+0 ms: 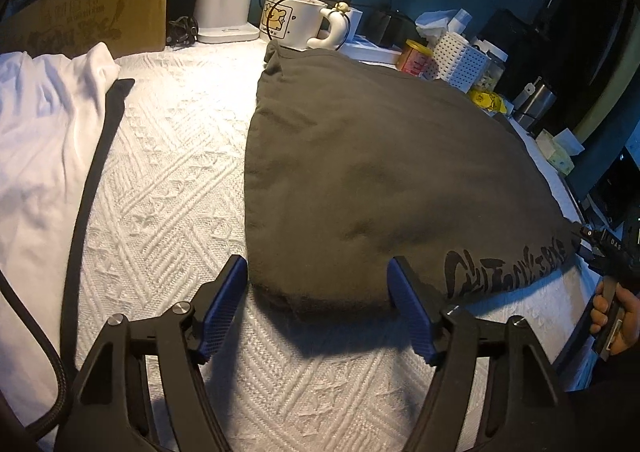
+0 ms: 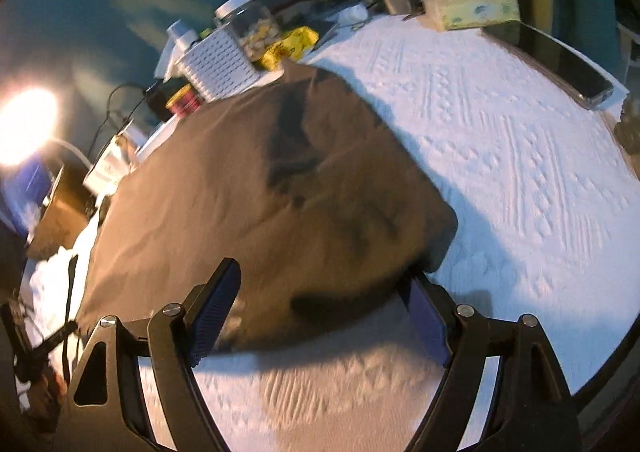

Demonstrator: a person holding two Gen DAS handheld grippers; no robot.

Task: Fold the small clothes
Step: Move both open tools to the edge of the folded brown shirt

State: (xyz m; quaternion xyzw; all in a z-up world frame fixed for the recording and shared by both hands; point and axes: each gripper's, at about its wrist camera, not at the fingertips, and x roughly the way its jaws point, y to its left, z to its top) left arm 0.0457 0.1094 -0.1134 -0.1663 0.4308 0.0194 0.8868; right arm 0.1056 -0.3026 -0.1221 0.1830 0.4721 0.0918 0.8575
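Both tools, left tool (image 1: 318, 288) and right tool (image 2: 324, 300), stand open, empty, straddling the grey T-shirt's (image 1: 380, 172) near hem. Next, probably: pinch, then fold.

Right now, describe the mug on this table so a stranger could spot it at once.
Start at the white textured tablecloth and follow the grey-brown folded garment to its far corner. Just behind that corner, by the teal wall, stands the mug, right of the white lamp base. Alone among the things there, it is cream with a cartoon bear print and a chunky curled handle.
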